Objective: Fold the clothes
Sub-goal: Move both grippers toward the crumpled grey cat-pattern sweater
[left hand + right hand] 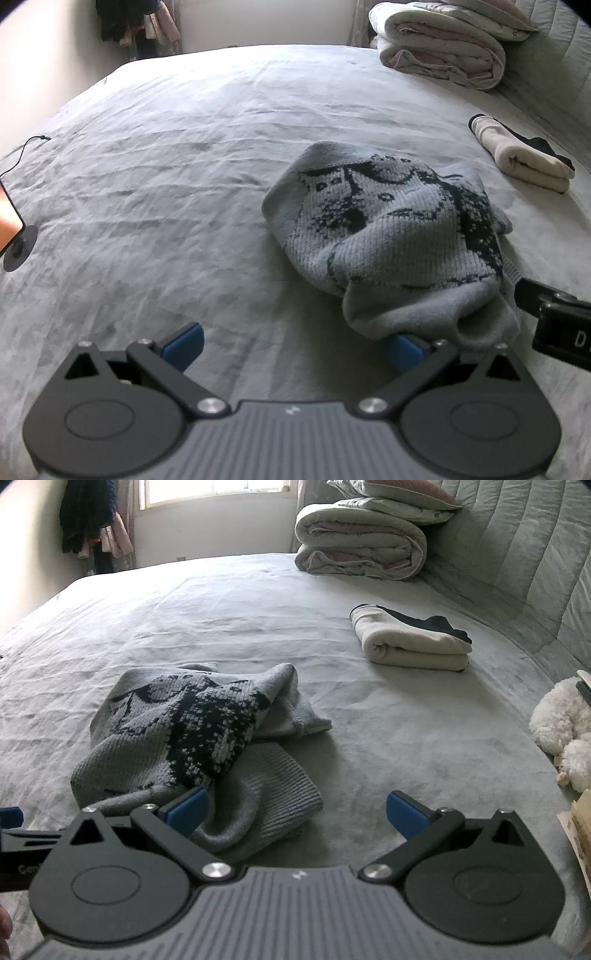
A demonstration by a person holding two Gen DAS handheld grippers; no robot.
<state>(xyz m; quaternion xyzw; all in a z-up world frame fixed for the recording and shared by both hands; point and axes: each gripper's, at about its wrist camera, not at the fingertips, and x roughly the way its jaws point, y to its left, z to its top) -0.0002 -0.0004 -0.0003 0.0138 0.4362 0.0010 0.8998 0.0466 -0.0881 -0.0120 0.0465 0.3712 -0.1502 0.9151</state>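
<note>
A crumpled grey knit sweater (388, 229) with a dark pattern lies in a heap on the bed. In the right wrist view the sweater (184, 731) sits left of centre. My left gripper (293, 345) is open just in front of the heap, its right blue pad (404, 350) touching the sweater's near hem and nothing between the fingers. My right gripper (297, 812) is open too, its left blue pad (188, 810) against the sweater's ribbed cuff (273, 805). Part of the right gripper's body (554, 325) shows at the left wrist view's right edge.
A folded cream garment (413, 642) with a dark piece on it lies further back on the bed sheet (406, 738). A rolled duvet (362, 550) and pillows are stacked by the padded headboard. A white plush toy (565, 727) lies at the right. A phone on a stand (14, 236) is at the left.
</note>
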